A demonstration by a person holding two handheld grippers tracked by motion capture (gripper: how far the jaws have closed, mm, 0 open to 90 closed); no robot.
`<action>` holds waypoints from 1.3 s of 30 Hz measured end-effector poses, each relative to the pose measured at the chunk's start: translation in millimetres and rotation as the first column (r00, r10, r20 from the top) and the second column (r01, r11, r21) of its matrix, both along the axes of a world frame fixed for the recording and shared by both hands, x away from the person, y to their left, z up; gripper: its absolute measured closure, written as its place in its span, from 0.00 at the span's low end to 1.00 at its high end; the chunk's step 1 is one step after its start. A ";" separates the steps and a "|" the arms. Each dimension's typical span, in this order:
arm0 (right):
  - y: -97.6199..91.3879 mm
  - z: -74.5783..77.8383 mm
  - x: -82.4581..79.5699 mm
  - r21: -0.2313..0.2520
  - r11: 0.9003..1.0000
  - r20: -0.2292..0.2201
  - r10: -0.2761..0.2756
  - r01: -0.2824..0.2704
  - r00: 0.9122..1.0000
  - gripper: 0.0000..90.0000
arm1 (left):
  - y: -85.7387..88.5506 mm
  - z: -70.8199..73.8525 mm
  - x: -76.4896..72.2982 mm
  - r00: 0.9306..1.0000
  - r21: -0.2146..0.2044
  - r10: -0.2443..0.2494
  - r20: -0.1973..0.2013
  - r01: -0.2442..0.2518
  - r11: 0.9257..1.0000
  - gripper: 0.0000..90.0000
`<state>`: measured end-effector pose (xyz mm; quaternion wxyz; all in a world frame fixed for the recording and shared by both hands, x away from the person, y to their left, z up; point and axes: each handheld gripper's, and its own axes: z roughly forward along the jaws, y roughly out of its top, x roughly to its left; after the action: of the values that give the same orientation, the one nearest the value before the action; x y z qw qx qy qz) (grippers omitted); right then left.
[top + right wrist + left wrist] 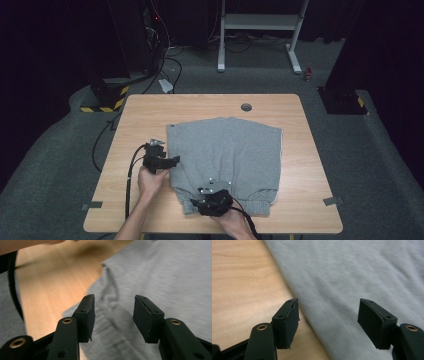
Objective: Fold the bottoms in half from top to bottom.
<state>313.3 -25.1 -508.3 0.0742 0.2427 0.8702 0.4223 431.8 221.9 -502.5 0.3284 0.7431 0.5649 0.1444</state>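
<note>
A grey folded sweatshirt (225, 150) lies flat on the wooden table (145, 115), its ribbed hem (250, 205) toward the near edge. My left gripper (172, 161) sits at the garment's left edge, open. In the left gripper view its jaws (328, 315) straddle the line where the cloth (362, 277) meets bare wood (237, 277), and nothing is pinched. My right gripper (200, 200) hovers over the near left corner of the hem, open. In the right gripper view it (113, 312) has wrinkled grey cloth (162, 277) below it and between the pads, not pressed.
A round cable hole (246, 107) sits near the table's far edge. Tape strips mark the near corners (92, 205) (332, 201). A black cable (131, 175) trails from the left gripper along the table's left side. A white desk frame (260, 25) stands beyond the table.
</note>
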 end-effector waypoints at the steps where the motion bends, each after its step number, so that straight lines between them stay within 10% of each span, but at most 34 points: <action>1: 2.5 -1.0 -1.8 -0.006 1.000 -0.011 0.003 -0.003 1.000 0.54 | -1.2 -0.8 6.5 1.000 0.029 0.009 -0.009 -0.009 1.000 0.36; 6: 13.8 -1.9 -14.4 -0.055 0.998 0.045 0.040 -0.037 0.998 0.48 | -4.2 0.9 27.7 0.999 0.089 0.041 -0.018 -0.039 0.995 0.36; 10: 19.7 -3.3 -20.1 -0.066 0.996 0.047 0.062 -0.058 0.997 0.45 | 4.7 -4.9 41.6 0.993 -0.005 0.117 -0.017 -0.117 0.993 0.38; 15: 26.3 -9.3 -23.8 -0.115 0.991 0.056 0.080 -0.073 0.995 0.44 | 6.7 -9.6 47.1 0.987 -0.005 0.162 0.006 -0.162 0.987 0.39; 18: 30.8 -10.1 -27.6 -0.156 0.985 0.082 0.091 -0.078 0.992 0.44 | 3.6 -10.6 48.8 0.987 0.029 0.160 0.023 -0.161 0.987 0.40; 21: 34.2 -11.5 -31.4 -0.189 0.980 0.116 0.081 -0.058 0.990 0.48 | -9.8 -7.8 55.3 0.996 0.165 0.093 0.002 -0.092 0.982 0.40; 25: 34.3 -9.6 -31.2 -0.201 0.978 0.103 0.074 -0.052 0.992 0.55 | -14.2 -6.7 61.2 0.995 0.158 0.099 -0.004 -0.097 0.983 0.43; 33: 32.5 -6.3 -41.3 -0.278 0.960 0.169 0.062 -0.013 0.984 0.84 | -10.6 -3.2 62.8 0.995 0.144 0.100 -0.020 -0.096 0.985 0.87; 39: 28.6 -4.0 -42.1 -0.275 0.961 0.160 0.055 -0.009 0.986 0.88 | -11.7 -0.3 67.9 0.995 0.119 0.075 -0.070 -0.066 0.991 0.95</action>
<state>271.2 3.6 -512.4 0.1724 0.1802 0.9148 0.3178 499.8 210.2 -502.8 0.2580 0.7455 0.5930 0.1612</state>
